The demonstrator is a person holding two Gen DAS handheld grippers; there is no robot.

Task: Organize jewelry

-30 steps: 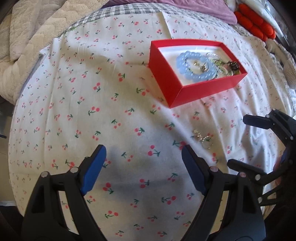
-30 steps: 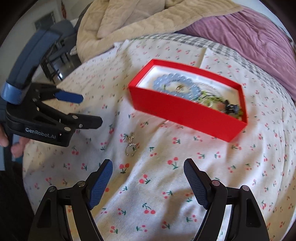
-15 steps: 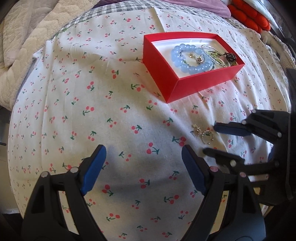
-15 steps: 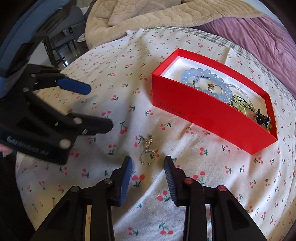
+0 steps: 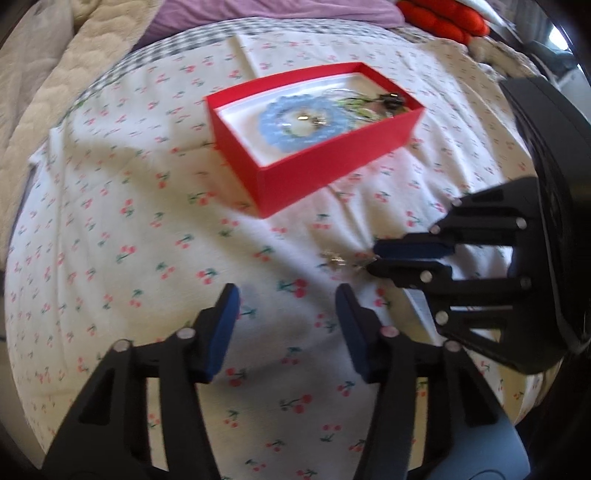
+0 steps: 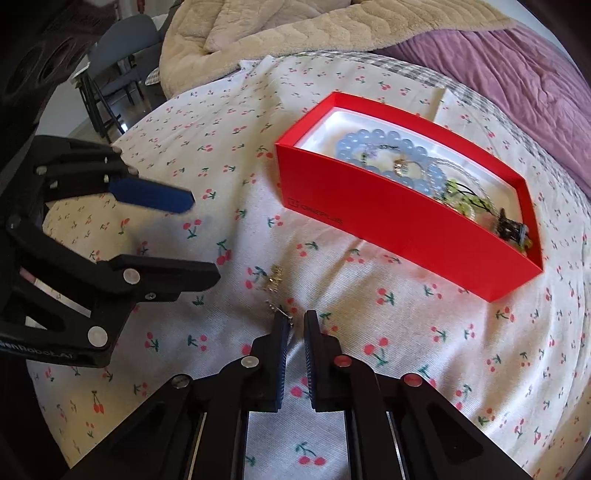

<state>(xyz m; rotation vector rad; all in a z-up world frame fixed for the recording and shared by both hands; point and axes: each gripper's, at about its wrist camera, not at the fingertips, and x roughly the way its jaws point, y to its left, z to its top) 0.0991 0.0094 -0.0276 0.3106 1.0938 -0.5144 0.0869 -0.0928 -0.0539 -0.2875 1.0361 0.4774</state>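
A small silver earring (image 6: 275, 282) lies on the cherry-print sheet (image 6: 207, 155), in front of a red box (image 6: 399, 221). The box holds a blue bead bracelet (image 6: 384, 147) and other jewelry. My right gripper (image 6: 295, 319) has its fingers nearly closed around the near end of the earring; a narrow gap still shows. In the left wrist view the right gripper (image 5: 371, 260) pinches at the earring (image 5: 338, 260) on the sheet. My left gripper (image 5: 286, 295) is open and empty, just left of the earring; it also shows in the right wrist view (image 6: 205, 238).
The red box (image 5: 314, 173) sits mid-bed. A beige quilt (image 6: 280, 33) and a purple blanket (image 6: 517, 85) lie behind it. A chair (image 6: 114, 62) stands off the bed at far left. Red cushions (image 5: 439, 18) are at the back right.
My right gripper has moved down to the earring and closed from wide open to nearly shut around it. My left gripper has stayed open, shifting slightly closer.
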